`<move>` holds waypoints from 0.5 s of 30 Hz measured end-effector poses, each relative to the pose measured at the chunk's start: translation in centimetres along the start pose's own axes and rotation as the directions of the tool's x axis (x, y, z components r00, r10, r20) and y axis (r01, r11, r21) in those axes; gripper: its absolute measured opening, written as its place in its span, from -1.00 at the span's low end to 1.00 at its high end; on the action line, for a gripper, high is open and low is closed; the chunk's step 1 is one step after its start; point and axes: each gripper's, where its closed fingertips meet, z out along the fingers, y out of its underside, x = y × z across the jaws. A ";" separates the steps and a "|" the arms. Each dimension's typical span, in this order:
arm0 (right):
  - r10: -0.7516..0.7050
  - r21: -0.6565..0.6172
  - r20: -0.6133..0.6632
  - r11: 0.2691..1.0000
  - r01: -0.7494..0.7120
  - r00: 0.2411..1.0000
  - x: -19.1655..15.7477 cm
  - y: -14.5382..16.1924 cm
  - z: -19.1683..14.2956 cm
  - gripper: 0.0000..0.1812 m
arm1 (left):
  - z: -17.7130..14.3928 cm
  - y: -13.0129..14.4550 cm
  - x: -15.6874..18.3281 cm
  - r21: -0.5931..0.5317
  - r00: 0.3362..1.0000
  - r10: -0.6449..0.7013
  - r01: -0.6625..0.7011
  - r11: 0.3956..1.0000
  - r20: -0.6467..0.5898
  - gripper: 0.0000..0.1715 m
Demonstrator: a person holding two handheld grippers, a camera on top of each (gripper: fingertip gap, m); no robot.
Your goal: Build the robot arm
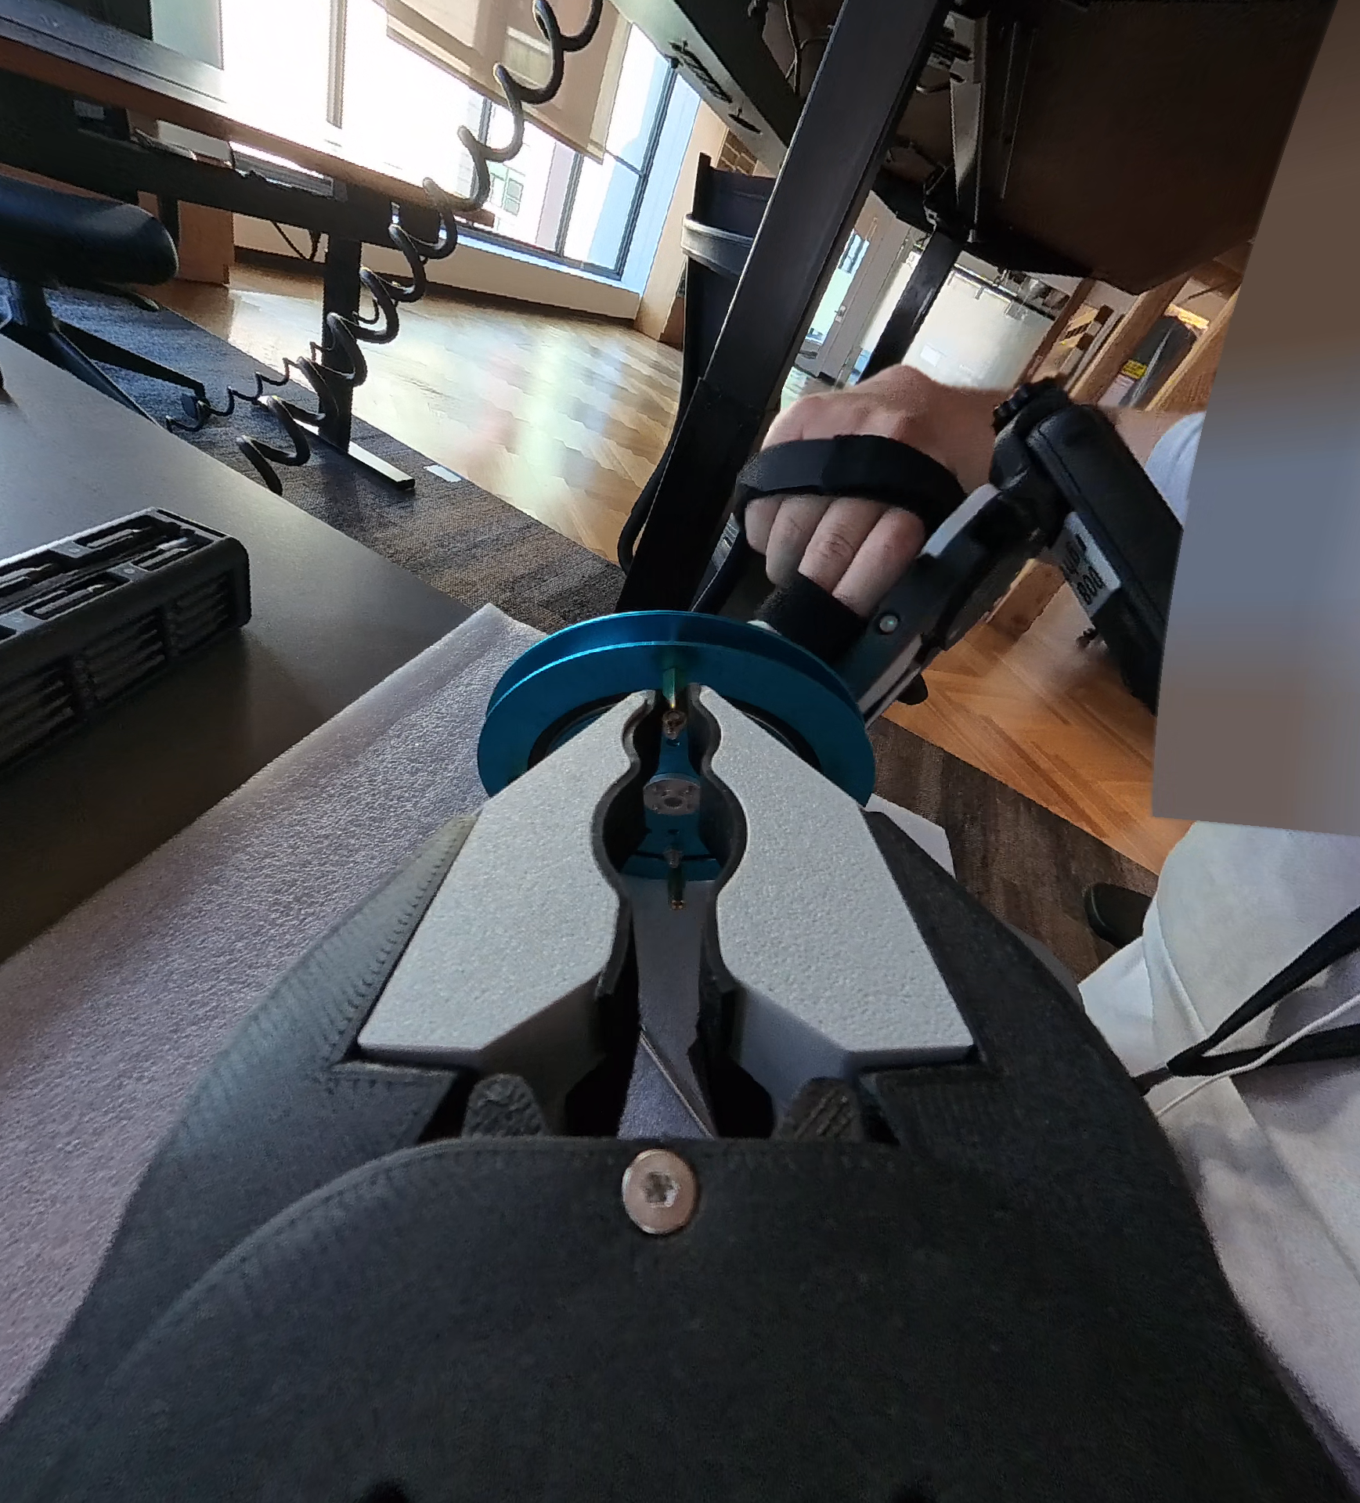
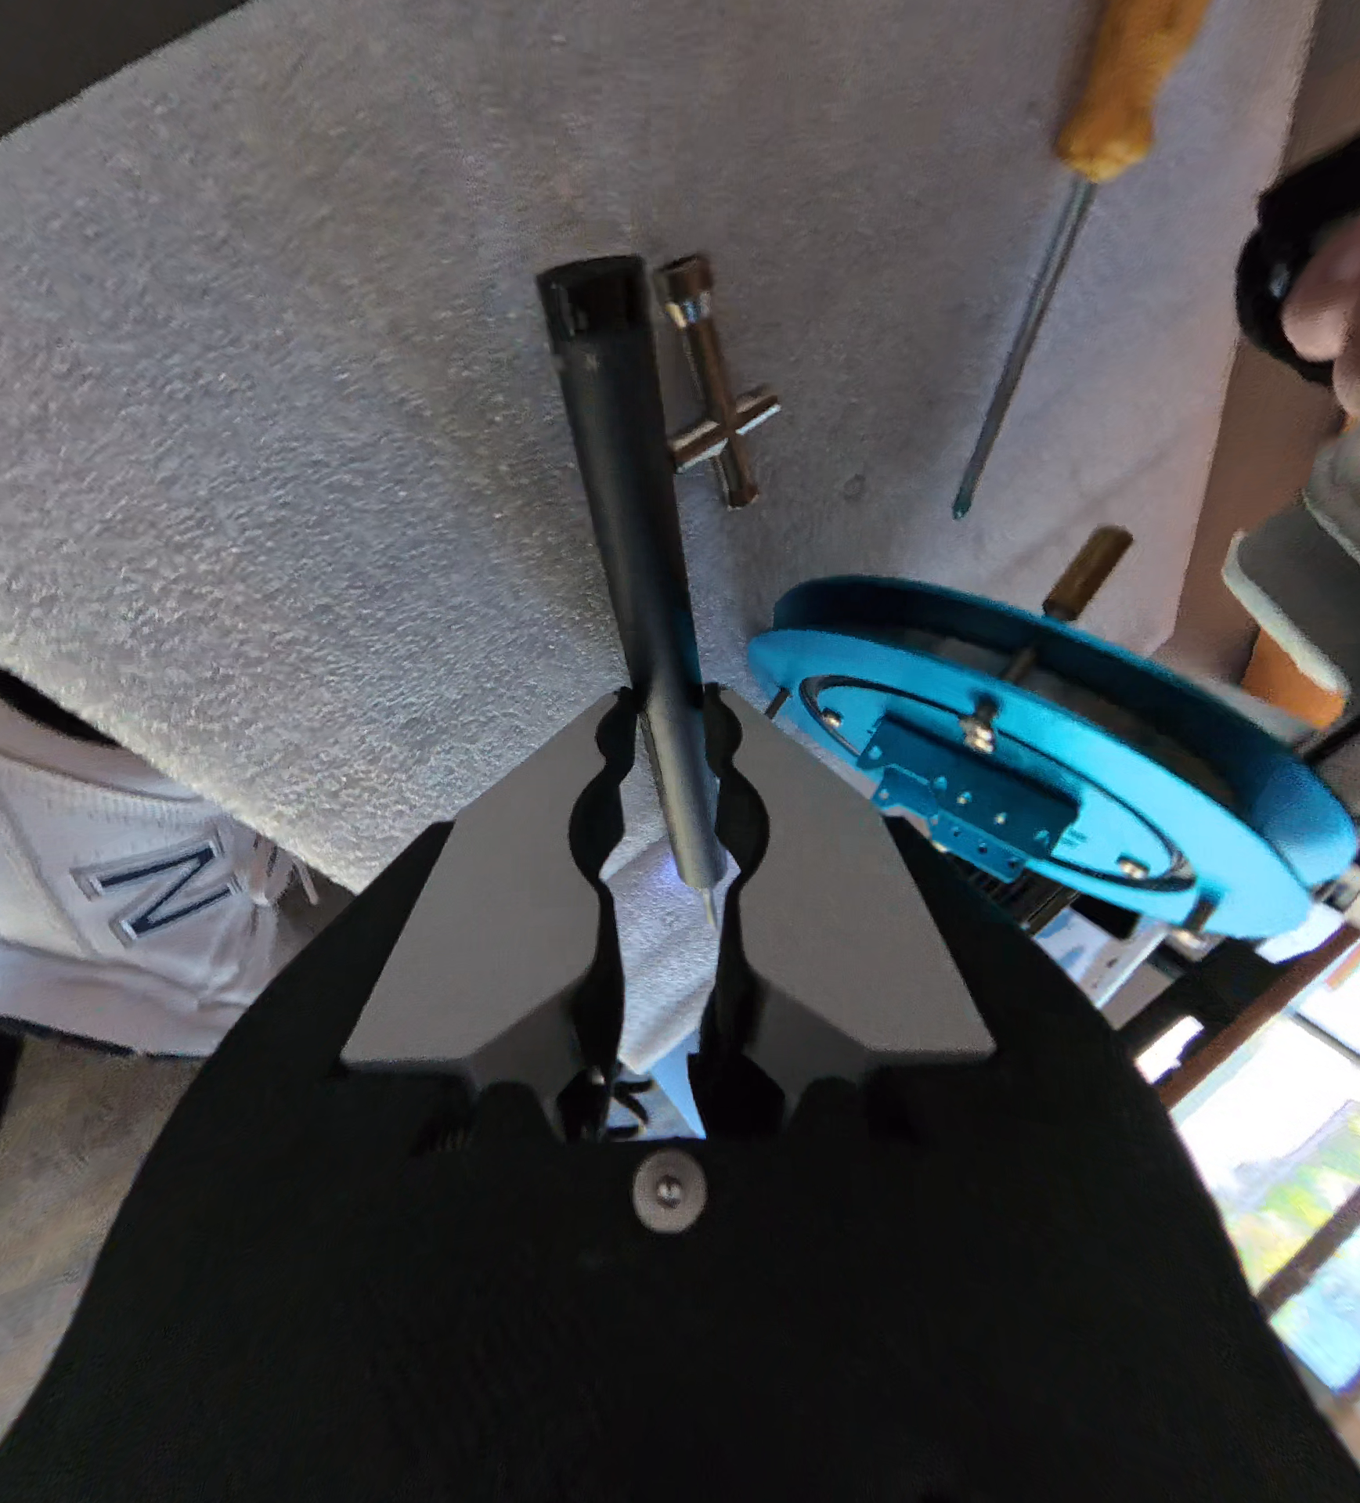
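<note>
My left gripper (image 1: 672, 691) is shut on a blue metal wheel (image 1: 579, 675) and holds it above the white foam mat (image 1: 172, 935). The wheel's hub and bracket show in the gap between the fingers. My right gripper (image 2: 668, 699) is shut on a dark grey pen-shaped driver (image 2: 627, 488), whose thin bit points back toward the camera. The blue wheel (image 2: 1050, 773) is just right of my right gripper in the right wrist view, its flat face with the bracket toward me. A hand (image 1: 839, 520) holds the right tool close behind the wheel.
On the foam mat (image 2: 253, 366) lie a cross-shaped metal wrench (image 2: 721, 407), an amber-handled screwdriver (image 2: 1099, 106) and a brown-handled tool (image 2: 1083, 569) behind the wheel. A black bit case (image 1: 82, 602) sits on the dark table at left. A person's white garment (image 1: 1270, 1057) is at right. From my right tips it is roughly 6 centimeters to the cross-shaped metal wrench (image 2: 721, 407); from my left, 12 centimeters.
</note>
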 end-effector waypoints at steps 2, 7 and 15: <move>0.096 0.011 -0.023 0.995 -0.096 0.995 0.0 0.2 0.0 -0.81 | 0.0 0.0 0.0 0.000 1.000 -0.003 0.003 1.000 -0.005 -0.95; 0.705 0.343 -0.014 0.669 -0.659 0.709 3.7 0.5 -3.9 -0.53 | 0.0 0.0 -0.1 0.000 1.000 -0.005 0.005 1.000 0.005 -0.95; 0.968 0.705 -0.064 -0.128 -0.697 -0.243 9.4 -0.1 -7.5 -0.34 | 0.3 -0.1 -0.1 -0.001 0.999 -0.009 0.009 1.000 0.034 -0.95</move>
